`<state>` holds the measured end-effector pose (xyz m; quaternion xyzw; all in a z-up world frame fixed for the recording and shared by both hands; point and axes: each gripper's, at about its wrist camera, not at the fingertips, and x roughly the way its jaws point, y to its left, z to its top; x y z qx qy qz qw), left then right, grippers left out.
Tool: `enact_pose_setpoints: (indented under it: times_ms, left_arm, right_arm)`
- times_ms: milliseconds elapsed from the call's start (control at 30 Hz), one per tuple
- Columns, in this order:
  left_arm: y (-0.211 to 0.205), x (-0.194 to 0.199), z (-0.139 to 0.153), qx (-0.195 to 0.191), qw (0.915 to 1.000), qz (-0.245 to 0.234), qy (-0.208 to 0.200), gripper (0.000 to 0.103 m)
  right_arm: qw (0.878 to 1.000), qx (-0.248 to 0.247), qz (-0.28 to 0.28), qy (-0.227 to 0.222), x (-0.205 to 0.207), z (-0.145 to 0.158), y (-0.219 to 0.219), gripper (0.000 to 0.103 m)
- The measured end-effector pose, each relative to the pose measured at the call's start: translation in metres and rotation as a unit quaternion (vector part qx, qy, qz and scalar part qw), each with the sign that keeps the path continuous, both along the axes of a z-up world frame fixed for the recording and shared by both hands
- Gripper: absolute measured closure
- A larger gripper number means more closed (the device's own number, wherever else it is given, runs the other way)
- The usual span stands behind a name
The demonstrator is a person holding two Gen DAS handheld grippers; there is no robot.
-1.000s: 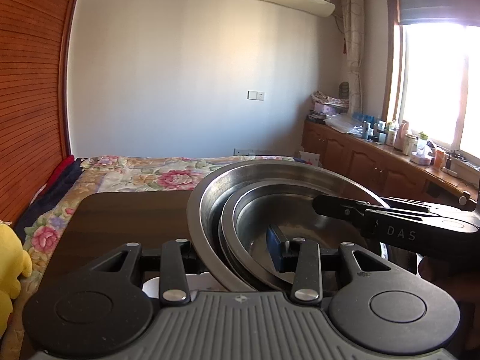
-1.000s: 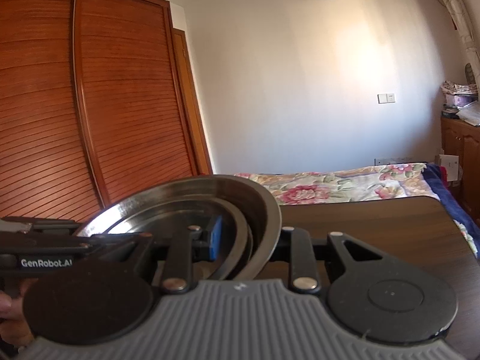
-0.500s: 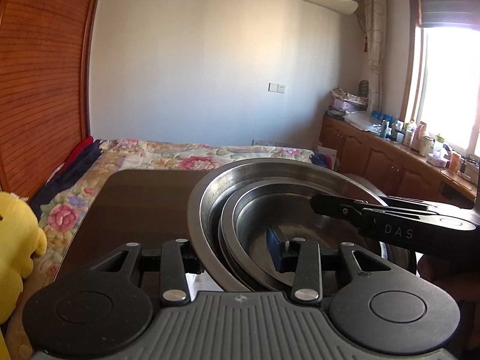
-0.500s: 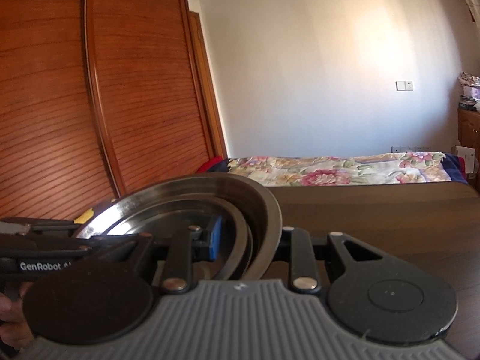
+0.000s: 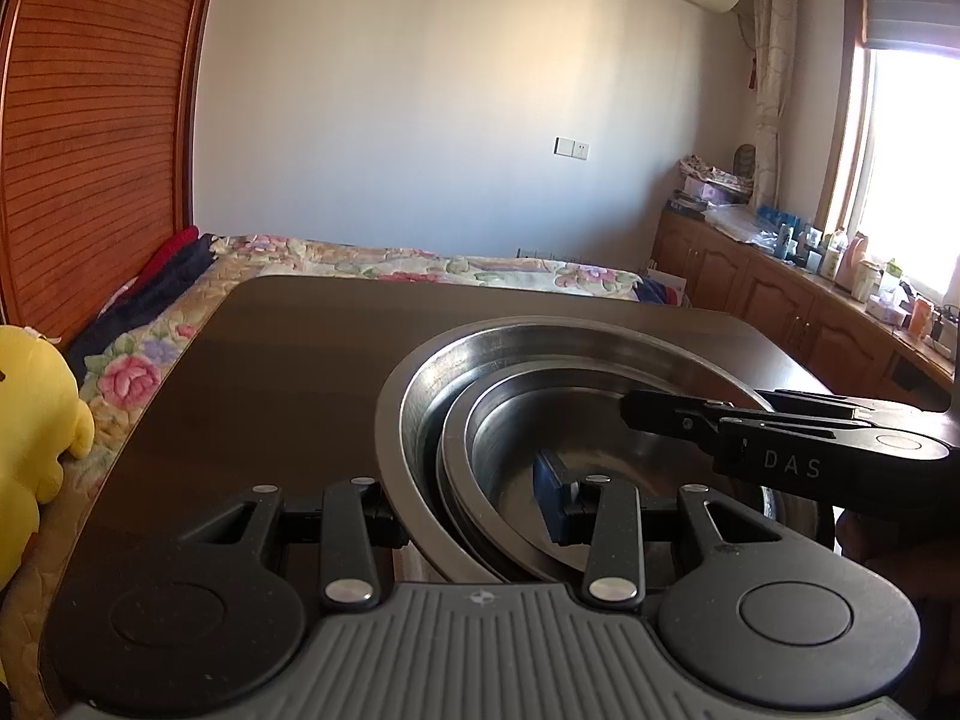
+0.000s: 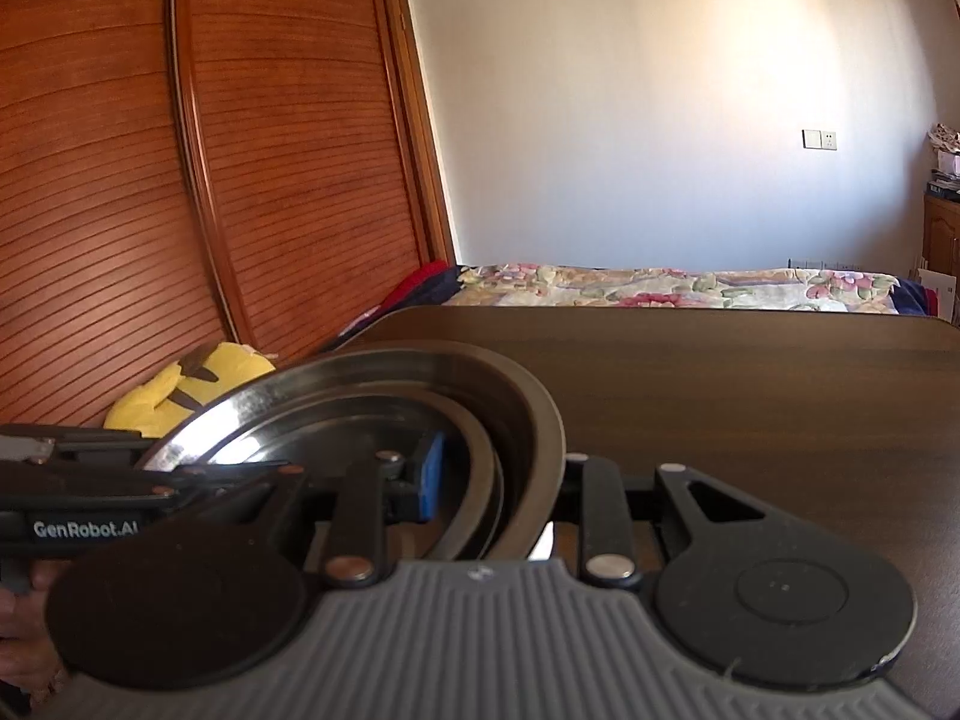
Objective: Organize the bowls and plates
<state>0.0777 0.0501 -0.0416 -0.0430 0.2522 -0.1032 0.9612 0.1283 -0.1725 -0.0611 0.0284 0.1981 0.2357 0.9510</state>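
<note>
A nested stack of steel bowls and plates (image 5: 558, 396) is held between both grippers over the dark wooden table (image 5: 288, 360). My left gripper (image 5: 474, 510) is shut on the stack's near-left rim, with a blue pad inside and a finger outside. My right gripper (image 6: 498, 480) is shut on the opposite rim of the same stack (image 6: 384, 396). Each gripper shows in the other's view: the right one (image 5: 780, 438) across the bowls, the left one (image 6: 90, 480) at the left.
A yellow plush toy (image 5: 30, 420) sits on the floral bed (image 5: 420, 264) left of the table. A wooden wardrobe (image 6: 180, 180) stands at the left. A cluttered cabinet counter (image 5: 810, 276) runs under the window at the right.
Both grippers have come down and tilted with the stack, so more of the table top shows. The grip on both rims is unchanged.
</note>
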Motion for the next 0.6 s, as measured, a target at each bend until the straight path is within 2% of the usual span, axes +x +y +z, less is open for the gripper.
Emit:
enact_pose_setpoints:
  times_ms: [600]
  left_arm:
    - [-0.0036,0.0021,-0.0097,0.003,0.9999,0.002,0.01,0.061]
  right_arm:
    - [1.0,-0.005,-0.003,0.016,0.0063,-0.0091,0.0073,0.074]
